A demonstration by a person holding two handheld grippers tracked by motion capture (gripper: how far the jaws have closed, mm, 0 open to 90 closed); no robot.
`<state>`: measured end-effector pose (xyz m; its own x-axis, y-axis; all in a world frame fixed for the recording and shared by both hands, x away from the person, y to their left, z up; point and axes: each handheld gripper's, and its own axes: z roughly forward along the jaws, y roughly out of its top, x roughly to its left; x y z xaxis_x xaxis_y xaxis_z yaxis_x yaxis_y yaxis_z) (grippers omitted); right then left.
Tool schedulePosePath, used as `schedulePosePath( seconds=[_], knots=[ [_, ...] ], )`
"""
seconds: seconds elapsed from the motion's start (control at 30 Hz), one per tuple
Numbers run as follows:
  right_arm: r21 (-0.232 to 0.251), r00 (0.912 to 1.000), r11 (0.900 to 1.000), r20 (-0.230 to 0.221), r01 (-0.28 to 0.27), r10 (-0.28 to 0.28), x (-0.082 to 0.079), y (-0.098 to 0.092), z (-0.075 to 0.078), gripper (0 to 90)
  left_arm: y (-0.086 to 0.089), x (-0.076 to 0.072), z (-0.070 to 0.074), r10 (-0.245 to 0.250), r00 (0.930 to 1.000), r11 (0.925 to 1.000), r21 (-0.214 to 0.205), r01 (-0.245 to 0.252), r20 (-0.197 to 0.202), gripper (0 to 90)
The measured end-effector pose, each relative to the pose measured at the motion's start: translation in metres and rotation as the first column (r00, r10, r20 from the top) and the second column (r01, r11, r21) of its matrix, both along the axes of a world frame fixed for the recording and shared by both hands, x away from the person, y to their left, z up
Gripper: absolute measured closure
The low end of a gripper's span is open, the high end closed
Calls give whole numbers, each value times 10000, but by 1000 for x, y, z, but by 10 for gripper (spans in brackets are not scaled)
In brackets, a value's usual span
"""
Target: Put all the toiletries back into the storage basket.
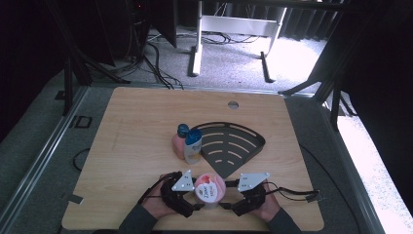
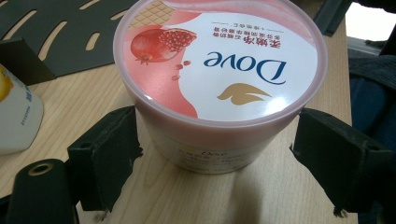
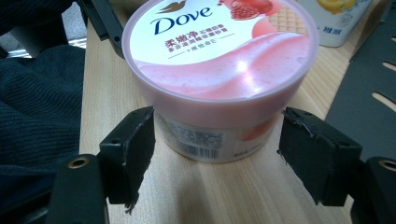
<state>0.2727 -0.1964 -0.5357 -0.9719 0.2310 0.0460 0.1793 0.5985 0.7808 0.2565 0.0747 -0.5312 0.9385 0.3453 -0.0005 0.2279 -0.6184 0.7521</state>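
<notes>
A pink Dove tub (image 1: 210,188) with a white and pink lid stands upright on the wooden table (image 1: 131,126) near its front edge. My left gripper (image 1: 196,206) comes at the tub from the left and my right gripper (image 1: 225,206) from the right. In the left gripper view the tub (image 2: 219,70) stands between the two black pads of the left gripper (image 2: 217,149), with a gap at the right pad. In the right gripper view the tub (image 3: 219,60) sits between the wide jaws of the right gripper (image 3: 217,149), and neither pad presses on it.
Behind the tub stand a pink bottle (image 1: 179,139) with a blue cap and a white and yellow bottle (image 1: 193,146). A black fan-shaped slotted rack (image 1: 234,144) lies flat to their right. A dark sleeve (image 3: 37,102) is close beside the tub.
</notes>
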Motion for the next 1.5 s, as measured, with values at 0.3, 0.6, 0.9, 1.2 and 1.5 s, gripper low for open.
schedulePosePath(
  seconds=[0.3, 0.6, 0.9, 1.2, 1.5],
  knots=[
    [-77, 9999, 9998, 40, 167, -167, 1, 0, -2, 217, -7, 0, -3, 38, 9998, 10000, 90, -40, 204, 156],
    [-94, 9997, 9997, 110, 242, -241, 1, -3, -1, 209, -12, -1, -4, 144, 9995, 9998, 129, -148, 291, 145],
    [-176, 9994, 9994, 173, 304, -300, 0, -7, 0, 203, -17, 0, -4, 237, 9996, 9997, -77, -237, 118, 141],
    [-315, 9986, 9988, 394, 365, -353, -3, -12, 2, 199, -25, -1, -4, 270, 9995, 9996, -47, -270, 141, 141],
    [-289, 9987, 9985, 200, 465, -459, -3, -18, 2, 193, -31, -2, -1, 302, 9994, 9995, -77, -301, 183, 140]
  ],
)
